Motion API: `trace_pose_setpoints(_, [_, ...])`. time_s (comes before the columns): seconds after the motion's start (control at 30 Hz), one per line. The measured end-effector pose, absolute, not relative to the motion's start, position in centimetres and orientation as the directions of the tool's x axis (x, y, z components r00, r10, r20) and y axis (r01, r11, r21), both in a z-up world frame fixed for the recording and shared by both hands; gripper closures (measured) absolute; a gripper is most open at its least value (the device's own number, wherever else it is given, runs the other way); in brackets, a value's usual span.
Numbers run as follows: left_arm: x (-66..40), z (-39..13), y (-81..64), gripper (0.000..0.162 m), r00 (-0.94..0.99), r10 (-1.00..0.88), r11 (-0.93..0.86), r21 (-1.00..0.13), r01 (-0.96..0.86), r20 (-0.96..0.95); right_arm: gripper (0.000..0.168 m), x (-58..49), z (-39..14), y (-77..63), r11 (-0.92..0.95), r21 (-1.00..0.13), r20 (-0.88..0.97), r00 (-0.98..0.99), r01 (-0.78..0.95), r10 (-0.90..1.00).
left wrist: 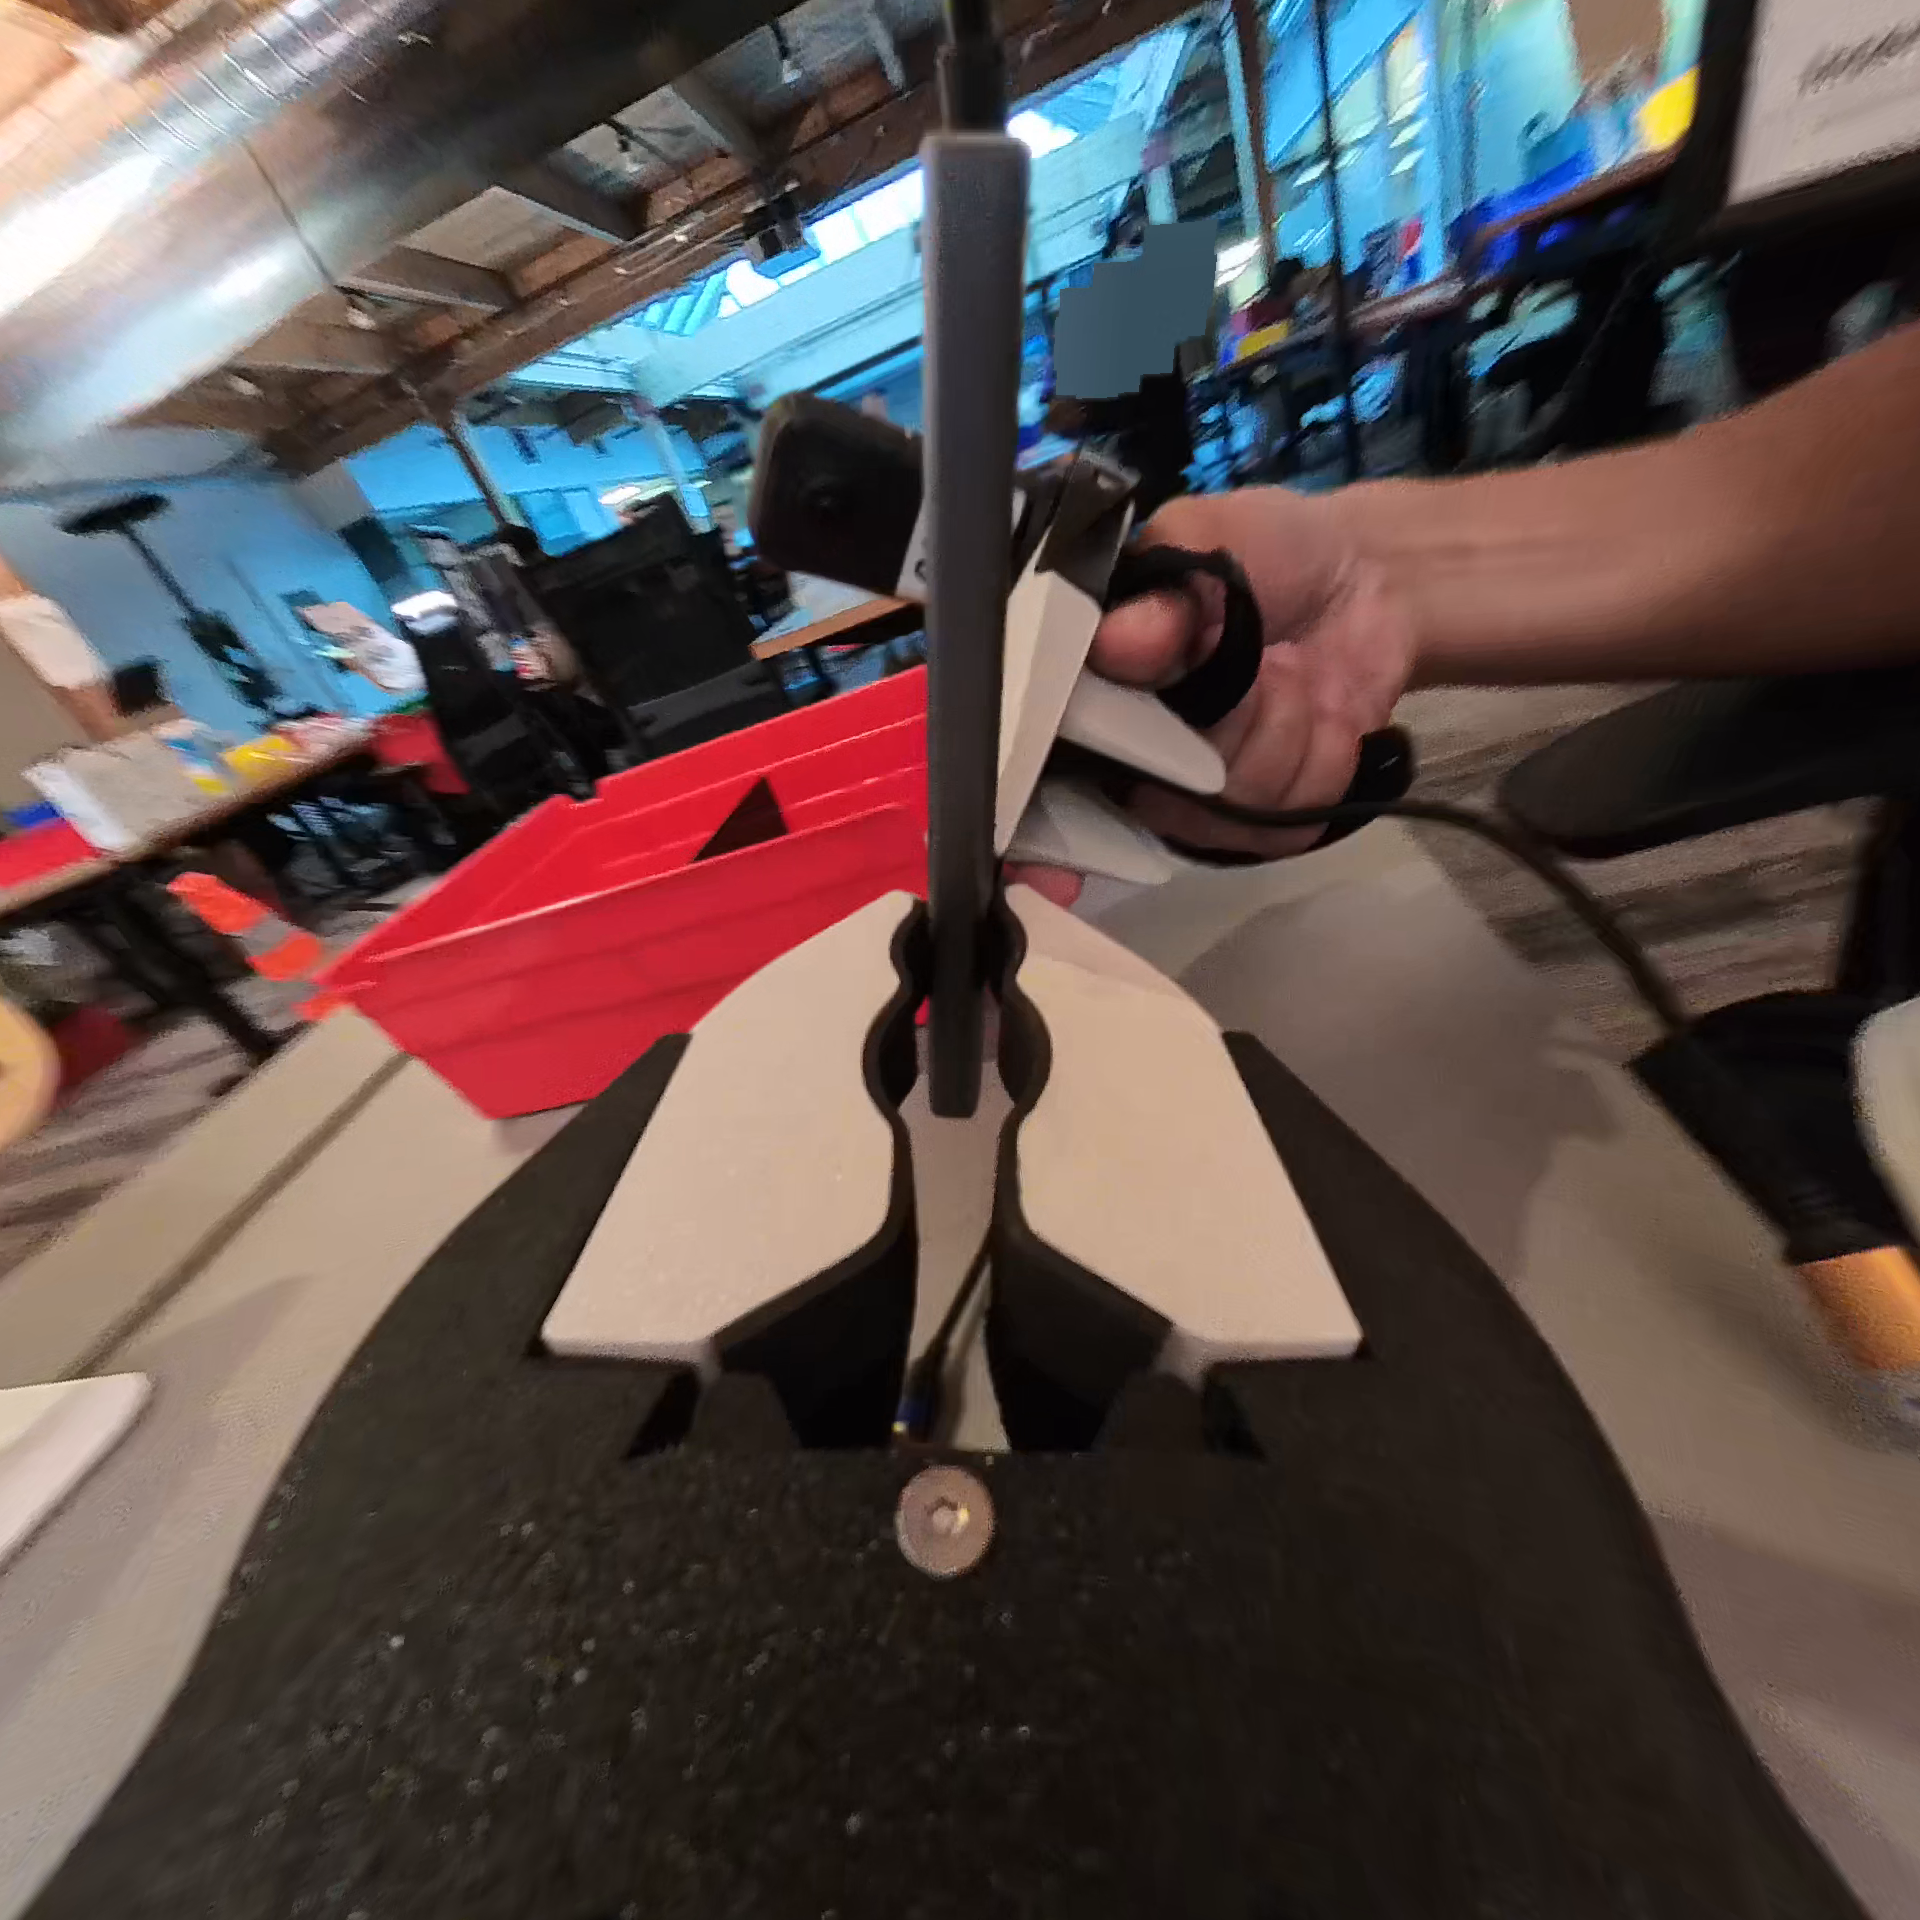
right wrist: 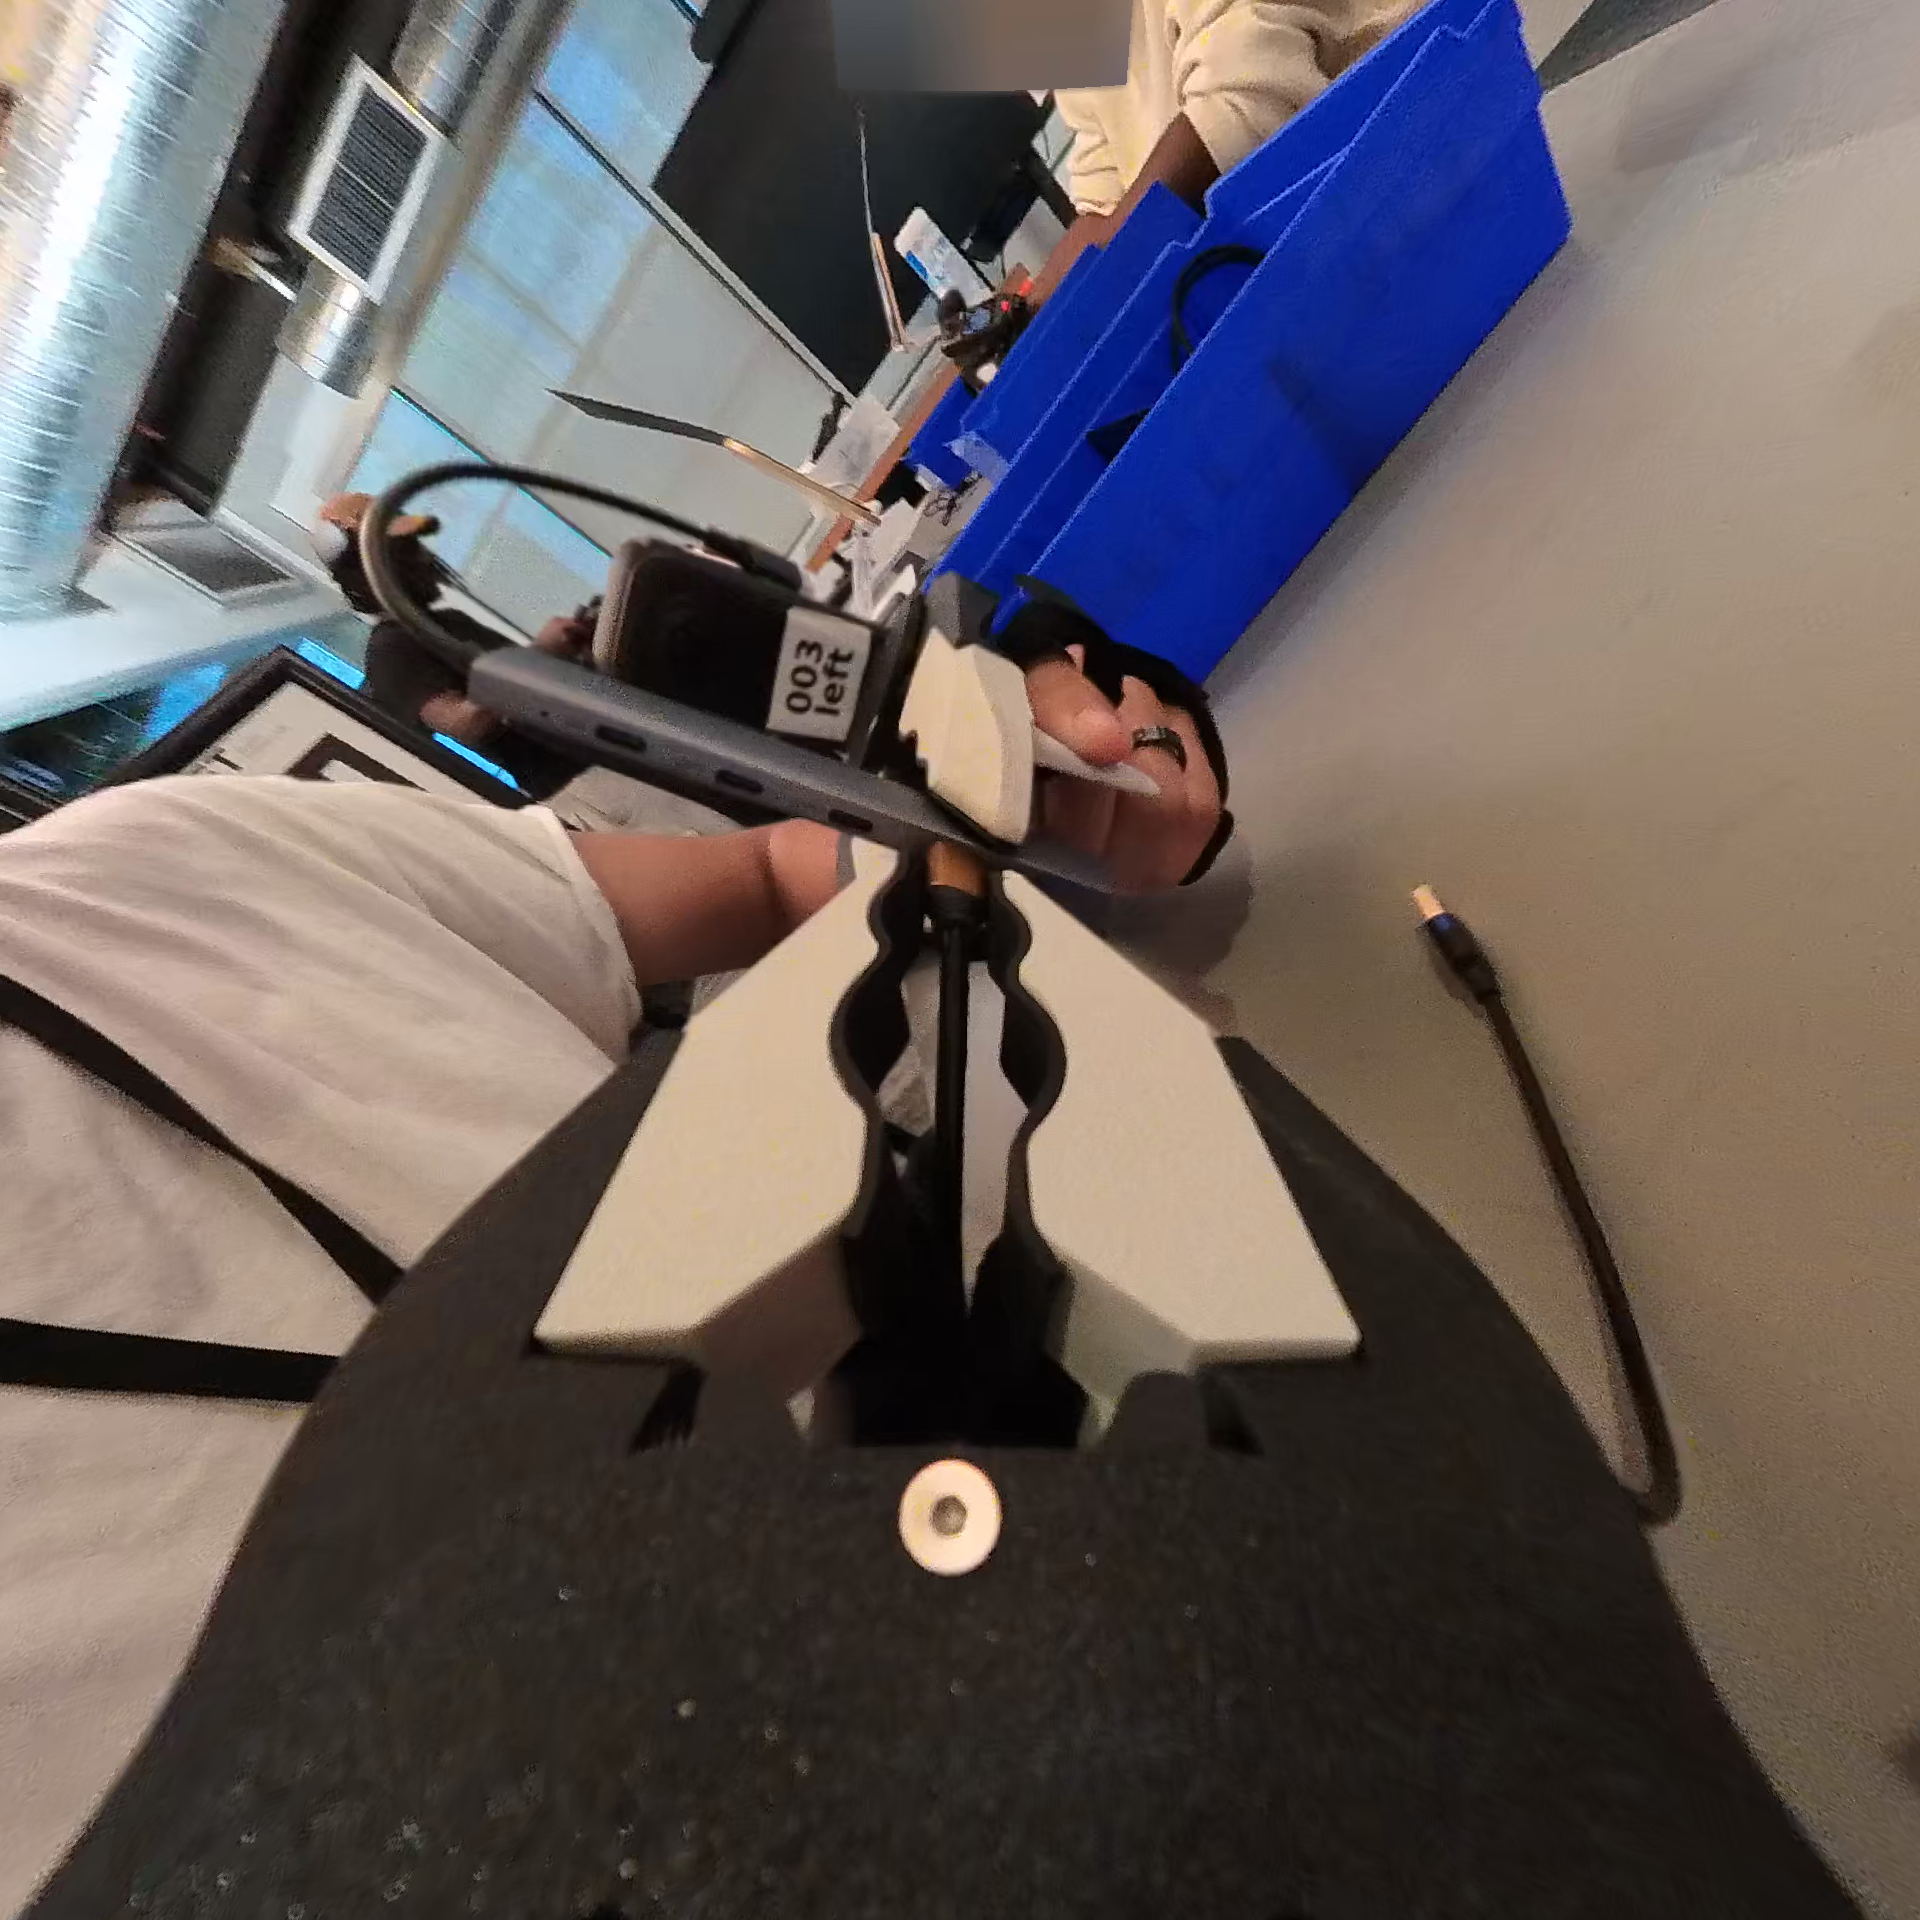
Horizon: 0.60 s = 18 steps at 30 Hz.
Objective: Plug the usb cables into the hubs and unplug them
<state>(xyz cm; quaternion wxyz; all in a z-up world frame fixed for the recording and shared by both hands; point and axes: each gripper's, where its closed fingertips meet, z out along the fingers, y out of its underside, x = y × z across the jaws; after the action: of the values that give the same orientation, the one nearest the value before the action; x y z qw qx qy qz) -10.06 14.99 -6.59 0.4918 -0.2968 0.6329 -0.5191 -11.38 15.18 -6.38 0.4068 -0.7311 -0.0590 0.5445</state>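
Black, grainy gripper bodies fill the near part of both wrist views, each with a silver screw (left wrist: 944, 1521) set just behind the base of the fingers. Ahead of that screw, the left gripper (left wrist: 961, 997) has its pale fingers (left wrist: 774, 1132) drawn narrow and clamped on a slim grey hub (left wrist: 971, 582), which stands on edge between the tips and rises well beyond them. Past the tips and off to their left sits a red bin (left wrist: 644, 935) on the grey table (left wrist: 1403, 1039); to their right, a hand (left wrist: 1288, 665) grips the other tool.

From the right wrist view, the right gripper (right wrist: 951, 914) is also closed down narrow, pinching a black cable (right wrist: 951, 1039) that runs back along the slot between the fingers, its gold-coloured plug (right wrist: 951, 868) poking out just past the tips. That plug sits right up against the long edge of the grey hub (right wrist: 727, 764), which lies crosswise in front of the fingertips; whether it is seated in a port I cannot tell. Another black cable (right wrist: 1558, 1164) lies loose on the table (right wrist: 1662, 727) to the right of the fingers, well apart from them. Blue bins (right wrist: 1278, 416) stand beyond the tips on the right.
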Motion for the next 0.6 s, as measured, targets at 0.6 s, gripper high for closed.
trace_pose_setpoints(0.6, [-11.1, -6.9, 16.8, 0.152, -0.632, -0.755, -0.187, -0.981, -0.049, 0.176, 0.146, -9.9, -6.6, 16.3, -0.177, -0.936, 0.129, 0.767, 0.303, 0.629])
